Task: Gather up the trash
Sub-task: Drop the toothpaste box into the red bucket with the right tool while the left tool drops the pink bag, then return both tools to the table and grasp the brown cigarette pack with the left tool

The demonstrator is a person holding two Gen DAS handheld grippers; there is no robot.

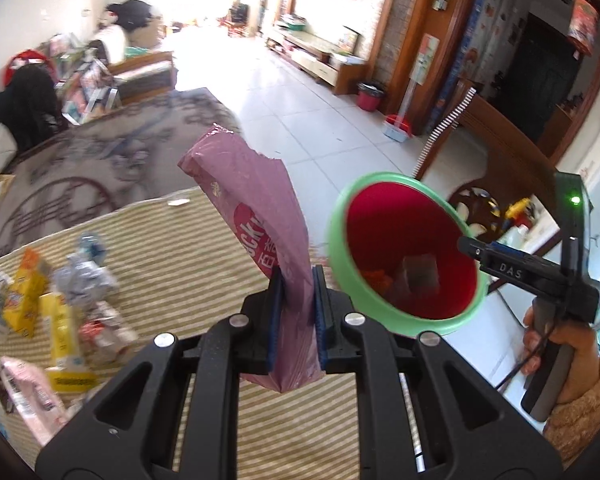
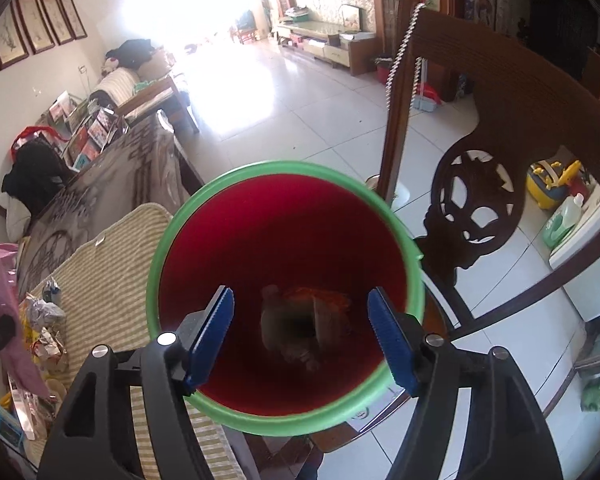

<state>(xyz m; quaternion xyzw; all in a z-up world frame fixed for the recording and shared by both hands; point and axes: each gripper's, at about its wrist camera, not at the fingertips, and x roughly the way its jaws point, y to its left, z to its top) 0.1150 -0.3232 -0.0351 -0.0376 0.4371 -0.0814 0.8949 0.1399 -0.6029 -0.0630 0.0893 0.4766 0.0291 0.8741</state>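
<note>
My left gripper [image 1: 296,308] is shut on a pink snack wrapper [image 1: 252,208] and holds it upright above the striped table mat [image 1: 188,248], just left of the bin. The red bin with a green rim [image 1: 404,252] stands at the table's right edge and holds several pieces of trash [image 2: 300,320]. My right gripper [image 2: 300,332] is open and empty, its blue pads either side of the bin's mouth [image 2: 288,288], looking down into it. The pink wrapper also shows at the left edge of the right wrist view [image 2: 0,300].
A pile of wrappers and crumpled foil [image 1: 52,300] lies on the mat at the left, also seen in the right wrist view [image 2: 40,332]. A carved wooden chair [image 2: 480,208] stands right of the bin. A sofa with a patterned cover [image 1: 100,168] lies beyond the table.
</note>
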